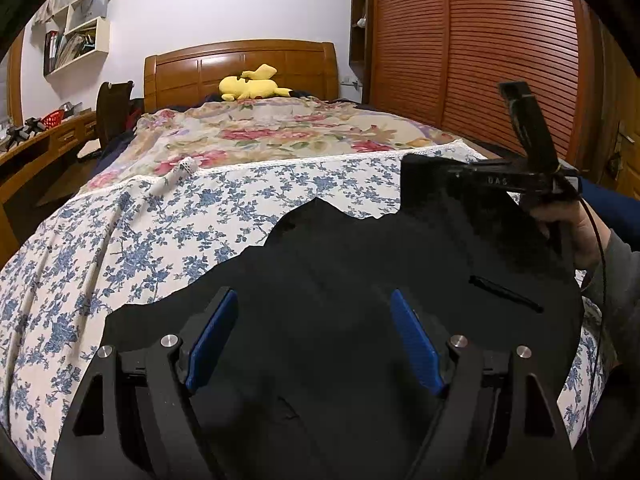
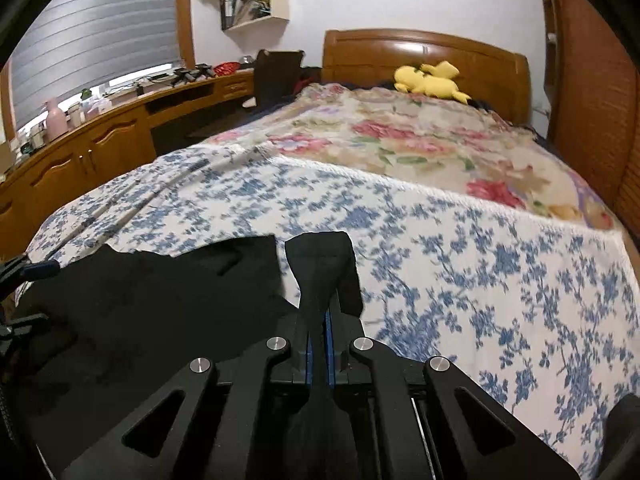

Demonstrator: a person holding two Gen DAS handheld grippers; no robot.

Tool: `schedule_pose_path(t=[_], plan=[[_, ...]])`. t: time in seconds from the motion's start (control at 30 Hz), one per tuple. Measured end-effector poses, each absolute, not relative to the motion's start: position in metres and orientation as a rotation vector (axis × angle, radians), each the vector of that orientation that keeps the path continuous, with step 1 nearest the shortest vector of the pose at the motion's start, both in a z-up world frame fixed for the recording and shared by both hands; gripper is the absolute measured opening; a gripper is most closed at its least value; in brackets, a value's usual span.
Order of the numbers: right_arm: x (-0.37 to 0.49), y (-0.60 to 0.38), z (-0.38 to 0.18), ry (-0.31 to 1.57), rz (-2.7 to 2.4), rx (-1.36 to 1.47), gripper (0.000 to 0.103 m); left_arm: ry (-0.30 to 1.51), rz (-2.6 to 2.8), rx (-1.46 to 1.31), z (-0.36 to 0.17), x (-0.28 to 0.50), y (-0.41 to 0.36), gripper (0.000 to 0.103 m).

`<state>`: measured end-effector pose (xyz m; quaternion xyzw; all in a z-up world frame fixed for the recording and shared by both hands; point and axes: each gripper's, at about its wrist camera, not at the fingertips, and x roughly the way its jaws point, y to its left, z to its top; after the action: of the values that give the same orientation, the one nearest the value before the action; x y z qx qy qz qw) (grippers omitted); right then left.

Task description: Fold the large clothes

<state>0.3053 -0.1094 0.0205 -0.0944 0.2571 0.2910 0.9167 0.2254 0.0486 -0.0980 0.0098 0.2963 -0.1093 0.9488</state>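
A large black garment [image 1: 340, 256] lies spread on the near end of the bed, over a blue-flowered sheet [image 1: 132, 248]. My left gripper [image 1: 316, 340] hovers just above the black cloth; its blue pads [image 1: 212, 340] stand wide apart and nothing is pinched between them. In the right wrist view my right gripper [image 2: 318, 320] is shut on a fold of the black garment [image 2: 320, 264], which sticks out past the fingertips. The left wrist view shows that right gripper [image 1: 452, 172], held by a hand [image 1: 576, 232], lifting the garment's right edge off the bed.
A pink-flowered blanket [image 1: 280, 136] covers the far half of the bed, with a yellow plush toy [image 1: 252, 86] at the wooden headboard [image 1: 240, 64]. A louvred wardrobe [image 1: 480, 60] stands on the right; a wooden desk [image 2: 112, 136] and a dark chair [image 2: 276, 76] stand on the left.
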Motion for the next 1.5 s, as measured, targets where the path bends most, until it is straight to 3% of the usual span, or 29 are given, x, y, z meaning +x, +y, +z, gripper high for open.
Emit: schedule_pose_path(t=[0.3, 0.47, 0.6, 0.7, 0.73, 1.03, 1.5], plan=[[0.298, -0.139, 0.028, 0.332, 0.300, -0.154, 0.002, 0.592, -0.220, 0.028, -0.093, 0.221, 0.049, 0.080], [0.319, -0.142, 0.008, 0.467, 0.198, -0.189, 0.003, 0.579, -0.215, 0.037, -0.088, 0.218, 0.049, 0.080], [0.326, -0.145, -0.002, 0.546, 0.134, -0.216, 0.025, 0.587, -0.223, 0.041, -0.088, 0.216, 0.048, 0.079], [0.315, -0.153, 0.005, 0.543, 0.162, -0.186, 0.054, 0.590, -0.232, 0.046, -0.087, 0.212, 0.046, 0.080], [0.305, -0.152, 0.009, 0.547, 0.188, -0.176, 0.056, 0.590, -0.235, 0.044, -0.087, 0.210, 0.046, 0.080], [0.228, -0.165, 0.020, 0.503, 0.317, -0.192, 0.056, 0.581, -0.247, 0.041, -0.082, 0.197, 0.039, 0.079], [0.191, -0.177, -0.008, 0.667, 0.373, -0.176, 0.056, 0.585, -0.254, 0.047, -0.080, 0.182, 0.041, 0.079]])
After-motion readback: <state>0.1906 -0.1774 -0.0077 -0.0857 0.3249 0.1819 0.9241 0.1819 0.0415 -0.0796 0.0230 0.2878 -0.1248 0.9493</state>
